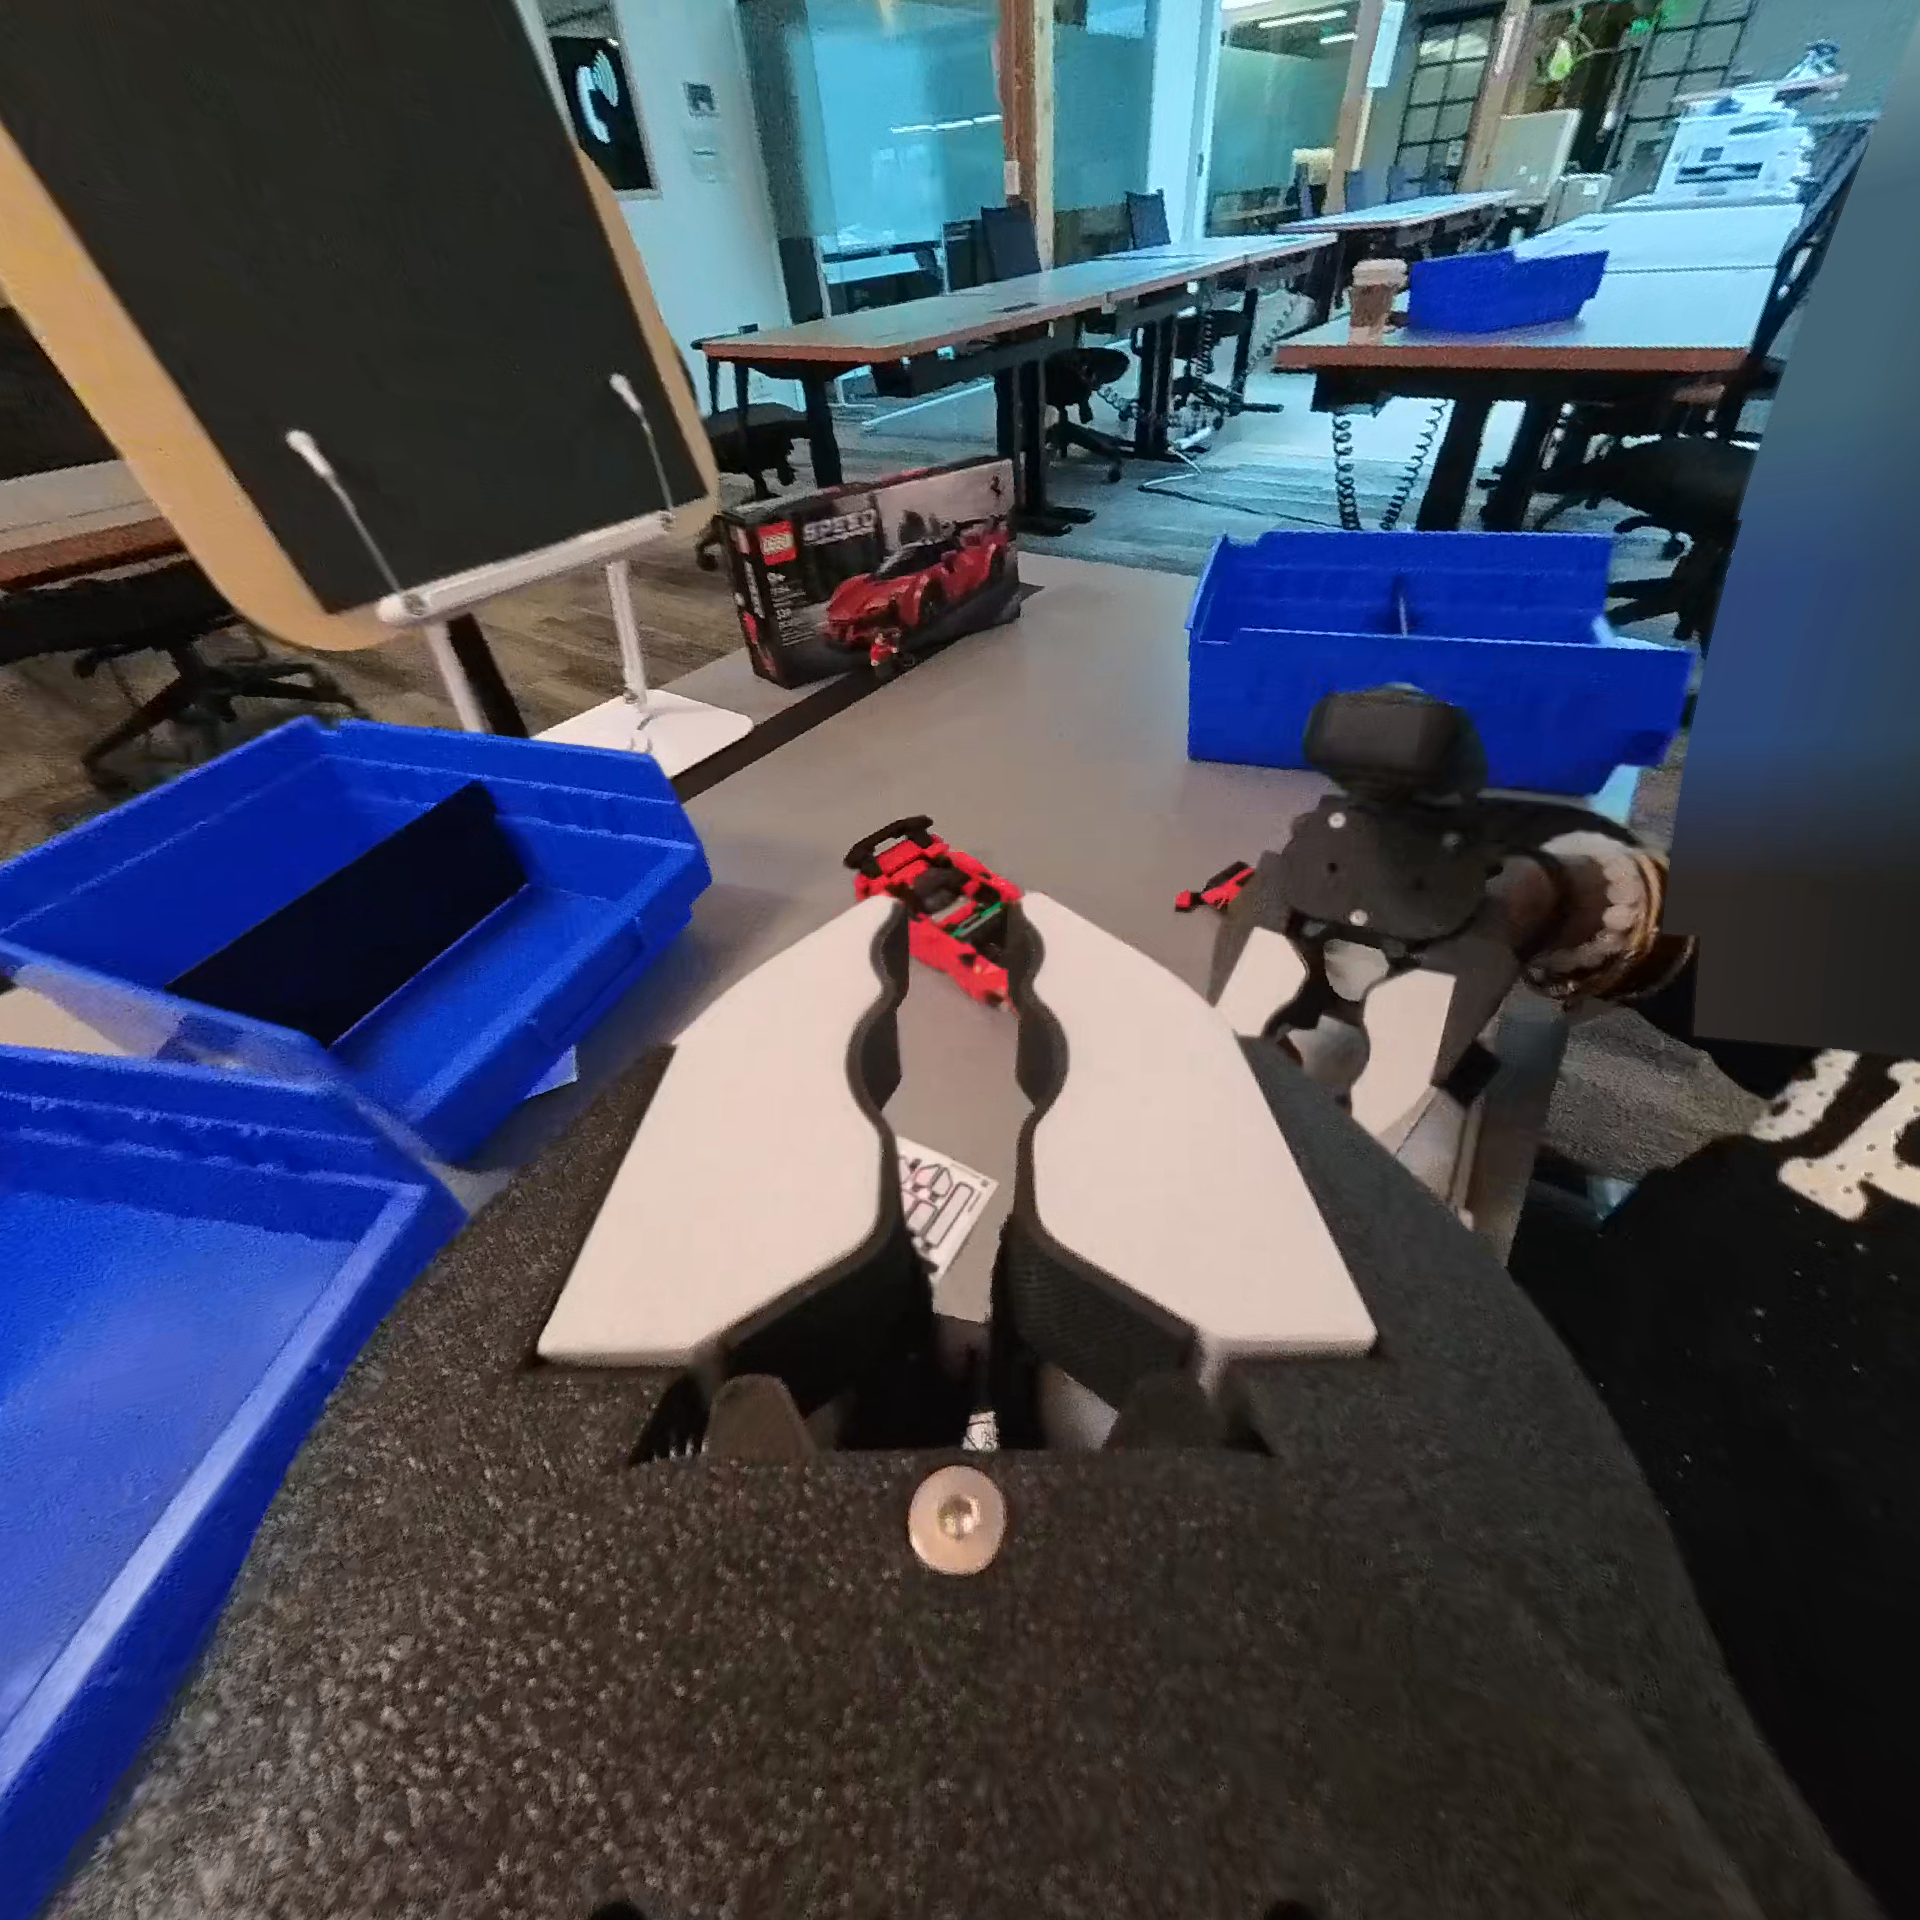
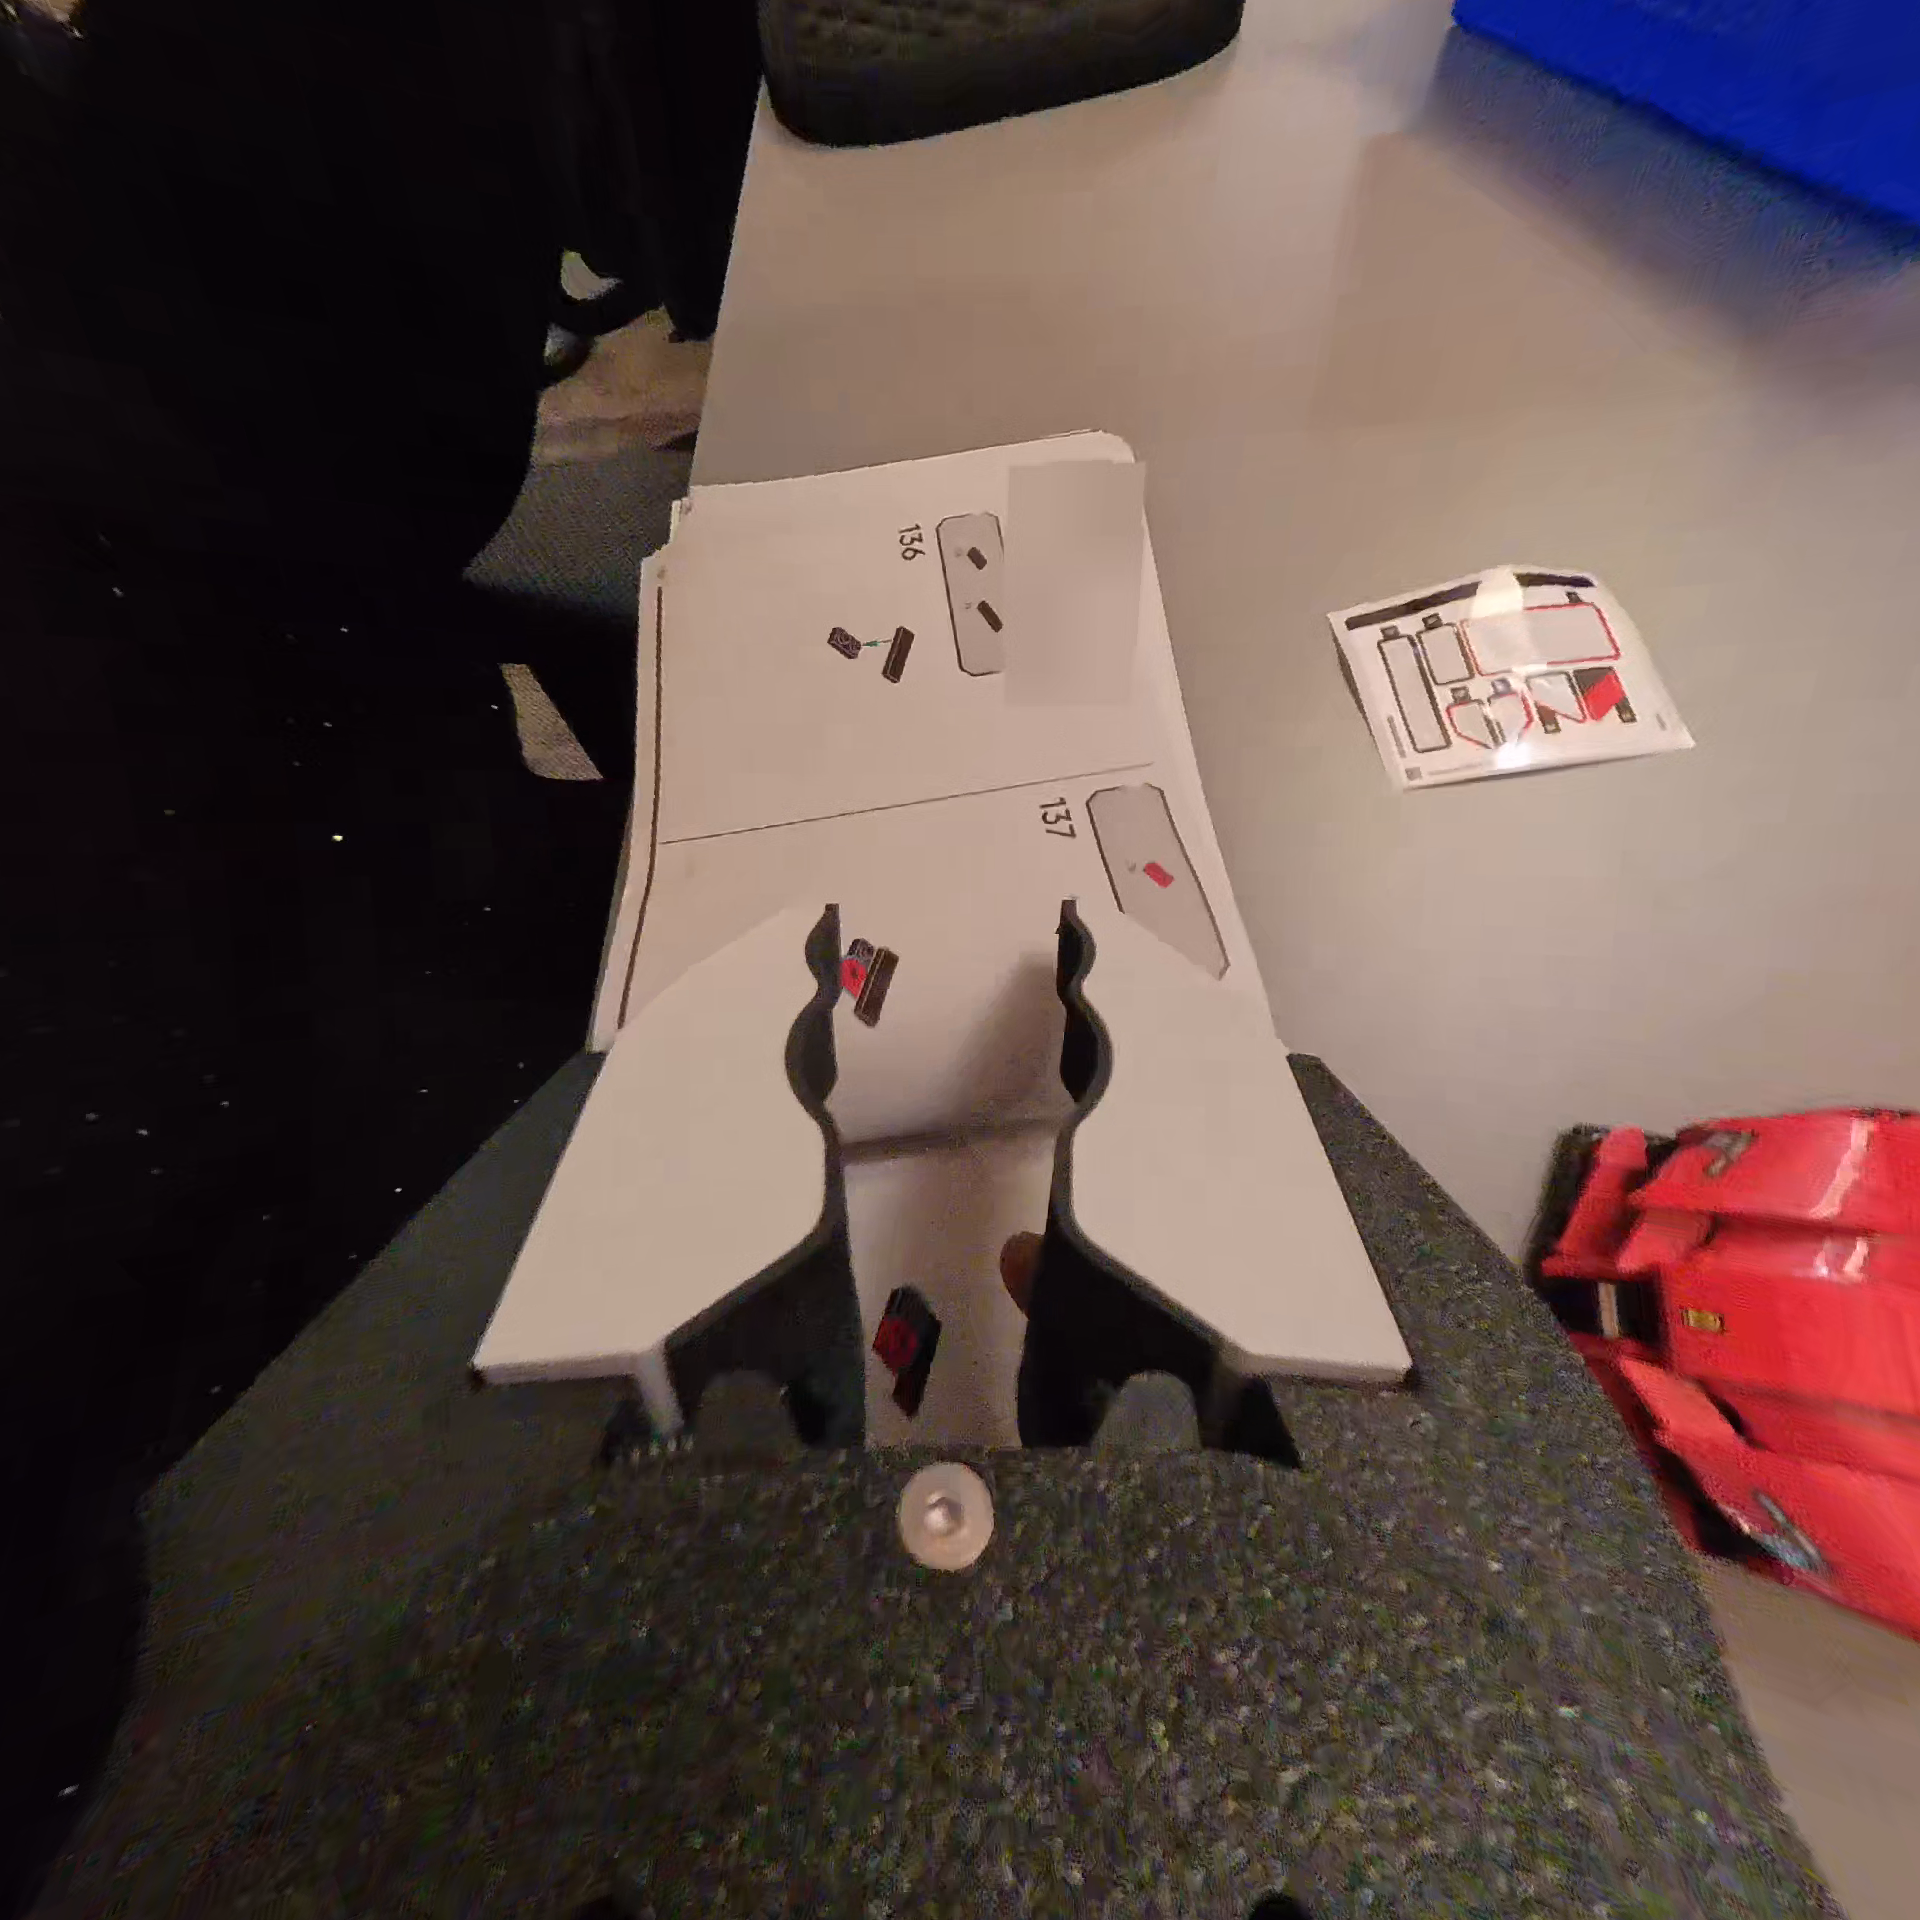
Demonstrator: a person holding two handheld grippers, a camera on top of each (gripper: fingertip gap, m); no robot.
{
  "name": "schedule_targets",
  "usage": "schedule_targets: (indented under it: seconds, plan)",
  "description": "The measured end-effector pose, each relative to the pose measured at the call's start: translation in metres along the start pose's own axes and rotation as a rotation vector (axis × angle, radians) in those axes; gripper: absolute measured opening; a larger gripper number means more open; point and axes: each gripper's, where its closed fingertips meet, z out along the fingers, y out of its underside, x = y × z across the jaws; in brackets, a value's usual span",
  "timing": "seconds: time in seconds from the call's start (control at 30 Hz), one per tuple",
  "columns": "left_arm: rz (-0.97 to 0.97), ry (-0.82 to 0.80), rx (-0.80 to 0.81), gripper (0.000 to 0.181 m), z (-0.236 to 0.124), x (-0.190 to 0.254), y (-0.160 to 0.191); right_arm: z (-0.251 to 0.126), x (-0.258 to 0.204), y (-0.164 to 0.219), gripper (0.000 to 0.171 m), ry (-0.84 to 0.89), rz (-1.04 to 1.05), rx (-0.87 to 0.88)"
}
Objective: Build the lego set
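A partly built red Lego car (image 1: 951, 920) sits on the grey table (image 1: 1081, 748), just beyond my left gripper's tips. My left gripper (image 1: 958, 920) is open and empty, above a sticker sheet (image 1: 940, 1195). A small red and black piece (image 1: 1216, 888) lies right of the car. My right gripper (image 2: 948, 920) is open and empty, hovering over the open instruction booklet (image 2: 904, 675) at the table's edge. The car (image 2: 1745, 1340) lies to its right, and the sticker sheet (image 2: 1507, 675) lies farther ahead on the right. The right gripper also shows in the left wrist view (image 1: 1351, 1008).
Two blue bins (image 1: 343, 914) stand at the left and another (image 1: 1434, 644) at the back right. The Lego box (image 1: 883, 571) stands at the table's far edge, beside a dark tablet on a white stand (image 1: 332, 312). A blue bin corner (image 2: 1714, 83) shows in the right wrist view.
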Motion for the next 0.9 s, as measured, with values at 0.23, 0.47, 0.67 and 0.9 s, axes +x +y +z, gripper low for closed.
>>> schedule_targets:
  seconds: [0.23,0.47,0.67,0.9]
  plan:
    - [-0.023,-0.174,0.061,0.017,-0.038,-0.038,0.001,0.027,0.003,0.011,0.039,0.057,-0.066,-0.076]
    - [-0.099,-0.044,0.070,0.019,-0.021,-0.026,0.002,0.028,0.007,0.010,0.034,0.054,-0.017,-0.073]
    - [-0.045,-0.143,0.115,0.019,-0.029,-0.042,-0.001,0.028,0.013,0.010,0.024,0.096,-0.004,-0.072]
    - [-0.099,-0.148,0.149,0.019,-0.012,-0.057,0.009,0.028,0.019,0.010,0.031,0.169,-0.024,-0.074]
